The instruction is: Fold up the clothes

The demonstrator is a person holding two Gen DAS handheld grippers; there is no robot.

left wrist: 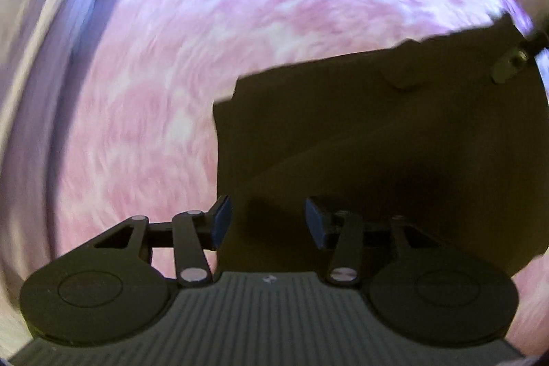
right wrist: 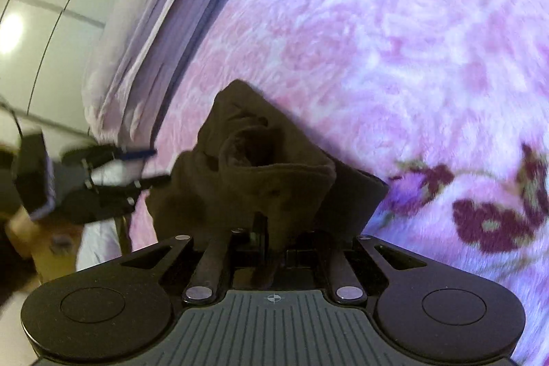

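A dark brown garment [left wrist: 377, 139] lies on a pink flowered blanket [left wrist: 206, 57]. In the left wrist view my left gripper [left wrist: 269, 222] is open, its blue pads [left wrist: 221, 218] standing apart over the garment's near left edge. In the right wrist view my right gripper [right wrist: 266, 228] is shut on a bunched fold of the same garment [right wrist: 260, 167], which rises in front of the camera. My left gripper also shows in the right wrist view [right wrist: 144, 167], open at the garment's left edge. The right gripper's tip [left wrist: 514, 57] shows at the garment's far right corner.
The blanket [right wrist: 411, 40] covers a bed. A lilac sheet or pillow [right wrist: 144, 33] lies along its left side. Beyond it is a pale tiled floor [right wrist: 44, 6]. Dark red flowers [right wrist: 490, 222] mark the blanket at the right.
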